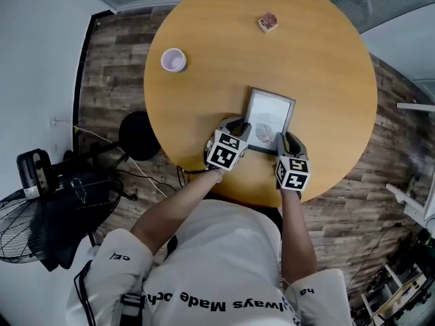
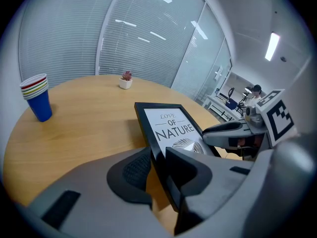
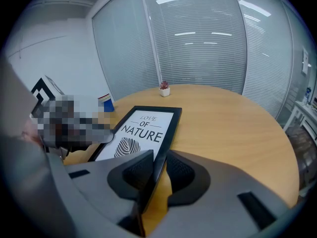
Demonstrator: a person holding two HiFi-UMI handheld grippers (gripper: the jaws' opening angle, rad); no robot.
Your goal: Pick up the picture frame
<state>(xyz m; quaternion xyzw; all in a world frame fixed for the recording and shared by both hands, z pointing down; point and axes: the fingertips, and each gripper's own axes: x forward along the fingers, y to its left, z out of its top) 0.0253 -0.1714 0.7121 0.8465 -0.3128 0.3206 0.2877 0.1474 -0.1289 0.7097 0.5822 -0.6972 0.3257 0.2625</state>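
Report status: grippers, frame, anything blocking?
Left gripper shut on picture frame, left edge. Right gripper shut on right edge. Cup stack and plant stand clear.

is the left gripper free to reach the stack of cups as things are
Probably not yet: the left gripper is clamped on the picture frame at its edge, so it would have to let go first. The tabletop between it and the stack of cups looks bare.

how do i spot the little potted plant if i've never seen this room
Start at the round wooden table. The picture frame is at the person's edge; the potted plant sits alone at the far edge beyond it. It is a small white pot with reddish leaves, unlike the stack of cups at left.
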